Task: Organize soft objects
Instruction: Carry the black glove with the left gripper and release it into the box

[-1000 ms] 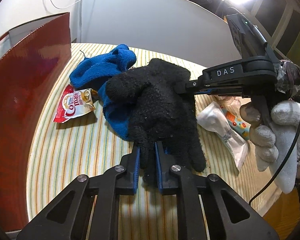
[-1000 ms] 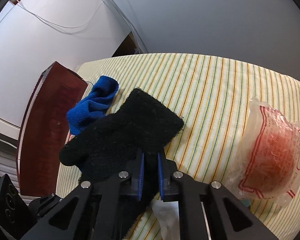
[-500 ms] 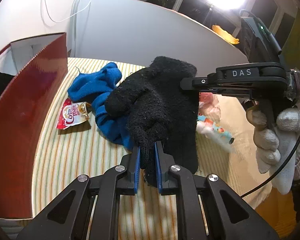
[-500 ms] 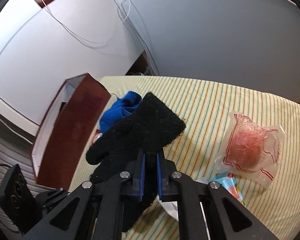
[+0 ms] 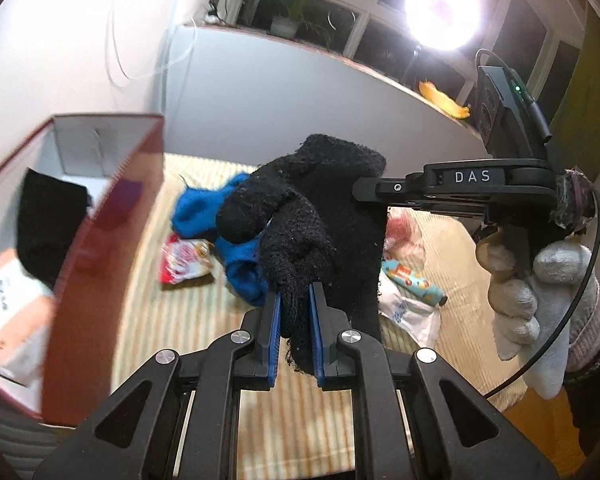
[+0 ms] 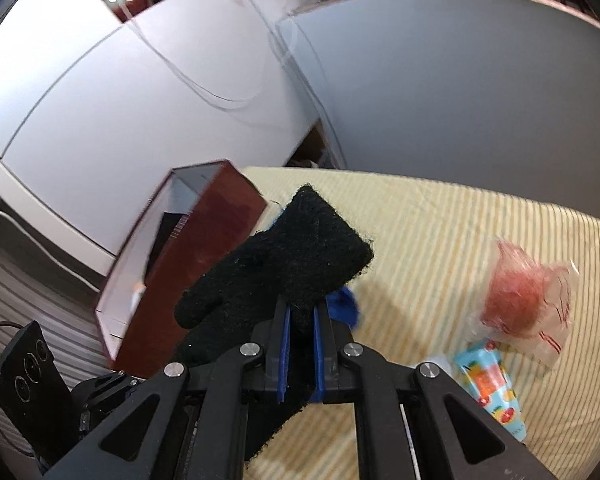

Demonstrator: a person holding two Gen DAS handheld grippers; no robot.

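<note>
A black knit glove (image 5: 320, 216) hangs in the air above the striped table, held at both ends. My left gripper (image 5: 294, 304) is shut on its finger end. My right gripper (image 6: 299, 318) is shut on its cuff end; the glove also shows in the right wrist view (image 6: 284, 264). A blue glove (image 5: 236, 256) lies on the table below, partly hidden by the black one. A dark red open box (image 5: 100, 240) stands at the left, with a black cloth (image 5: 48, 220) inside it.
A red snack packet (image 5: 184, 260) lies beside the blue glove. A white sachet (image 5: 404, 308), a colourful tube (image 6: 490, 384) and a clear bag with red contents (image 6: 520, 300) lie on the right of the striped tablecloth (image 6: 440, 232). A grey wall stands behind.
Both grippers have lifted the black glove off the table and carried it upward; the box's open inside has come into view at the left.
</note>
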